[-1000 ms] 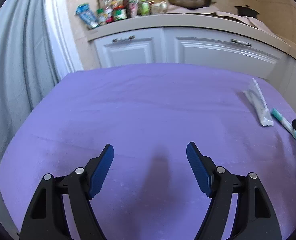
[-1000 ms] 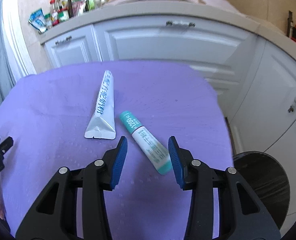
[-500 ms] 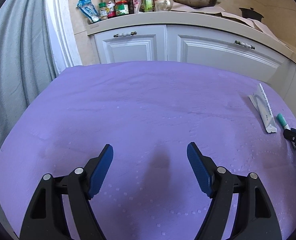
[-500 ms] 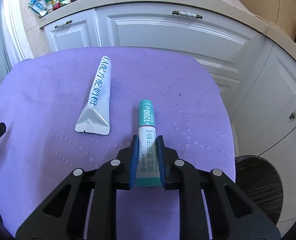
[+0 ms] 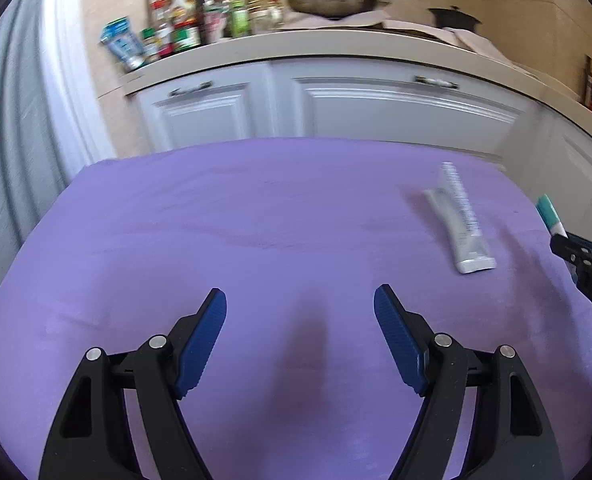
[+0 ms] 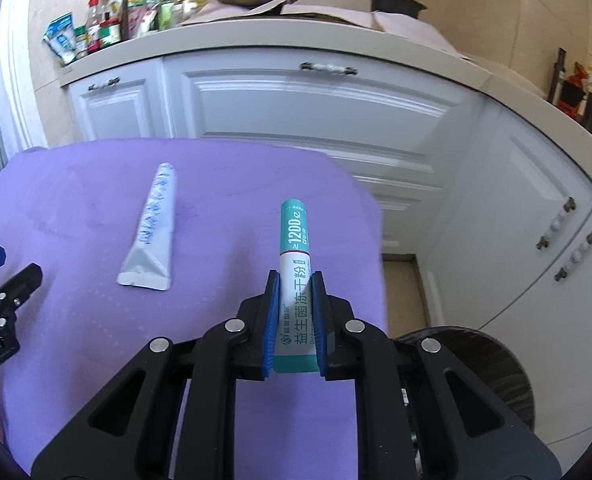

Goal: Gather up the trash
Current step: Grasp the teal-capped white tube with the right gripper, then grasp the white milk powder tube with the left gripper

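The right gripper (image 6: 295,284) is clamped on the teal sachet (image 6: 294,256), long axis pointing away; the bin (image 6: 476,368) sits near right, below the tabletop (image 6: 76,208). The left gripper (image 5: 300,316) gapes, empty.

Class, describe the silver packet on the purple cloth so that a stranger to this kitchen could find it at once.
Start at the table with the purple cloth in front of the white cabinets. The silver packet lies flat on it toward the right-hand side. Unlike the teal-and-white packet clamped in the right gripper, it is silver with blue lettering and nothing touches it.
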Demonstrator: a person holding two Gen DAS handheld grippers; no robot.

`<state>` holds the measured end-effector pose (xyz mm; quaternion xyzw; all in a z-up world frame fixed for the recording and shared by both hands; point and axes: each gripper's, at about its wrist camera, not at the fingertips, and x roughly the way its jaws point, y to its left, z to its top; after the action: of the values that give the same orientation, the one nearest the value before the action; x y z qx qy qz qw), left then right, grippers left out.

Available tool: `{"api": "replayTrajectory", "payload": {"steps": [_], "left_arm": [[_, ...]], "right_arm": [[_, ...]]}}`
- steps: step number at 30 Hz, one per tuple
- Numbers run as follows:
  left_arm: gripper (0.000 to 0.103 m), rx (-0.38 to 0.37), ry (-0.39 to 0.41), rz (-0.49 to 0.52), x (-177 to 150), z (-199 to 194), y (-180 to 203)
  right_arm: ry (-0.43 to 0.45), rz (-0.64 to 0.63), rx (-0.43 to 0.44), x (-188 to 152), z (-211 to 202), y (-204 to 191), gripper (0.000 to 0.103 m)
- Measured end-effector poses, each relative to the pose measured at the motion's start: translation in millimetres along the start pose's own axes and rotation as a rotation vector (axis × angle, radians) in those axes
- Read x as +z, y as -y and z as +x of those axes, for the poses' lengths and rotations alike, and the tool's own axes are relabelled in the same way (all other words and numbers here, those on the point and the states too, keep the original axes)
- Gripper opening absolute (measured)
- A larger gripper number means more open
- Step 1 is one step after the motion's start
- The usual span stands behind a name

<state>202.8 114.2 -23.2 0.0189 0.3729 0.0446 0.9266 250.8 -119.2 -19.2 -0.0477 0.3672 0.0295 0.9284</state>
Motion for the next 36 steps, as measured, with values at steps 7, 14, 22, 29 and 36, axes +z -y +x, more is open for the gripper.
{"api": "replayTrajectory", "payload": {"steps": [7, 14, 22, 29, 36], "left_arm": [[0.074, -0.055, 0.007, 0.050, 14.4, 7.9, 43.8], [0.074, -0.096, 0.004, 0.063, 24.8, 16.5, 77.6], [0.074, -0.066, -0.023, 0.119, 35.7, 44.6, 105.5], [0.047, -0.119, -0.110, 0.121, 38.1, 64.8, 108.5], [0.029, -0.137, -0.112, 0.110, 33.3, 61.1, 103.6]], "right_arm": [[0.016, 0.058, -0.026, -5.6, -4.0, 37.1, 0.015], [0.017, 0.109, -0.033, -16.1, -2.6, 66.2, 0.015], [0.011, 0.135, -0.029, -24.0, 3.1, 81.1, 0.015], [0.007, 0.139, -0.027, -27.2, 3.1, 79.3, 0.016], [0.005, 0.143, -0.023, -31.6, -5.3, 74.6, 0.016]]}}
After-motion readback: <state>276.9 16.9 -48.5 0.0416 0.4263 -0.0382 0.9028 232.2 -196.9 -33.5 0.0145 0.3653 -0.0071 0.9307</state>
